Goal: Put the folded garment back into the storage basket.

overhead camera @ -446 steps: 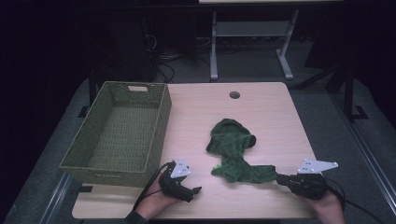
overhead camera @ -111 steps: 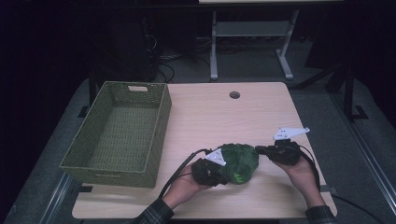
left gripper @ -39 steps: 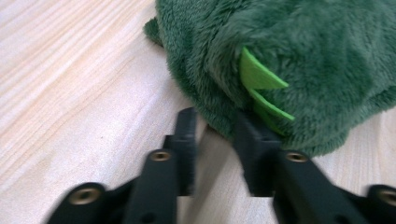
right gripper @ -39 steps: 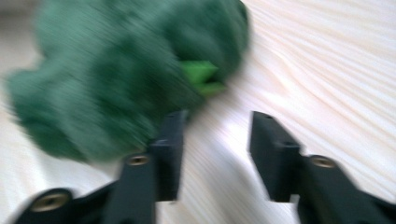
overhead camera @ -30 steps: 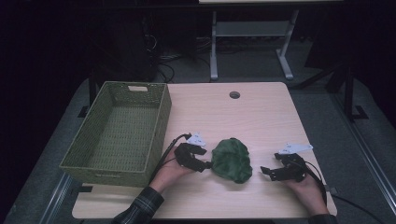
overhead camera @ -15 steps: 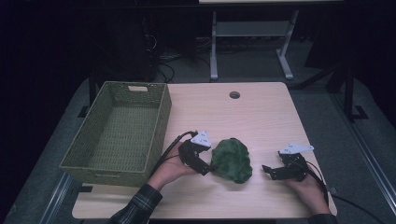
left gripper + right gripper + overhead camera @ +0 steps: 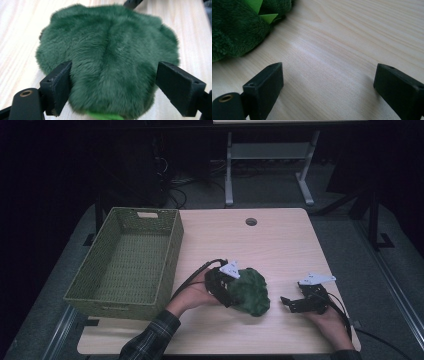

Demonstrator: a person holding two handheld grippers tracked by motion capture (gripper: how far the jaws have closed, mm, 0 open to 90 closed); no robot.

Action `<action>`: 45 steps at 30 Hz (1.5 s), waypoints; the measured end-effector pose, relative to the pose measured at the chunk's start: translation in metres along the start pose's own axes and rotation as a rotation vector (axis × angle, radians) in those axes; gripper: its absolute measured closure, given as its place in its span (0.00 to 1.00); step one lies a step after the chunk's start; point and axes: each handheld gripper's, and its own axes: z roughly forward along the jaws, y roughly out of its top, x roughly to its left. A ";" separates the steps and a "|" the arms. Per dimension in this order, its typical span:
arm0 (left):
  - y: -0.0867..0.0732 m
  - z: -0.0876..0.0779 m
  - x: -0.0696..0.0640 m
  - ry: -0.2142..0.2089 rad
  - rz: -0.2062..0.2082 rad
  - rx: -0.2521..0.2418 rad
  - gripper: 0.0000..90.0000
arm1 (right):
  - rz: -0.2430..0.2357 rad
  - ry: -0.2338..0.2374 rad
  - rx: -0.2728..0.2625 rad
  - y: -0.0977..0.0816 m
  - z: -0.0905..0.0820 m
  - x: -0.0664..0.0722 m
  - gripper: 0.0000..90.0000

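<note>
A dark green furry bundle [image 7: 251, 291] with a bright green tag lies rolled up on the wooden table [image 7: 280, 240], near the front middle. My left gripper [image 7: 234, 295] comes at it from the left. In the left gripper view its jaws have just been opening, and the gripper [image 7: 113, 75] now stands wide with the bundle [image 7: 110, 52] between the pads; the fur brushes the left pad. My right gripper [image 7: 286, 303] rests to the bundle's right, apart from it. It [image 7: 328, 77] is open over bare wood, with the bundle [image 7: 234, 27] at the upper left of that view.
A woven green basket [image 7: 125, 260] stands at the table's left side with nothing in it. A round cable hole [image 7: 251, 221] sits near the far edge. A metal desk frame [image 7: 265, 165] stands on the floor behind the table.
The left gripper has slid right, up against the bundle, and its jaws have spread around it. The right gripper has kept still. Much earlier the green fabric lay spread out flat.
</note>
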 end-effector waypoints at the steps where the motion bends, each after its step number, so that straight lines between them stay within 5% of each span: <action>1: 0.000 0.003 0.001 -0.005 -0.004 0.001 0.17 | 0.002 0.000 -0.001 0.000 0.000 0.000 0.10; 21: -0.006 0.033 -0.003 0.056 0.032 0.133 0.17 | 0.007 -0.006 0.000 0.000 0.000 0.001 0.10; 31: -0.006 0.027 -0.002 0.064 0.027 0.122 0.50 | 0.009 -0.008 0.002 0.000 0.000 0.001 0.10; 41: -0.007 0.025 -0.003 0.073 -0.021 0.105 0.68 | 0.006 -0.011 -0.001 0.000 0.000 0.001 0.10; 45: -0.005 0.022 -0.003 0.074 -0.004 0.123 0.69 | 0.008 -0.010 -0.002 0.000 0.000 0.001 0.10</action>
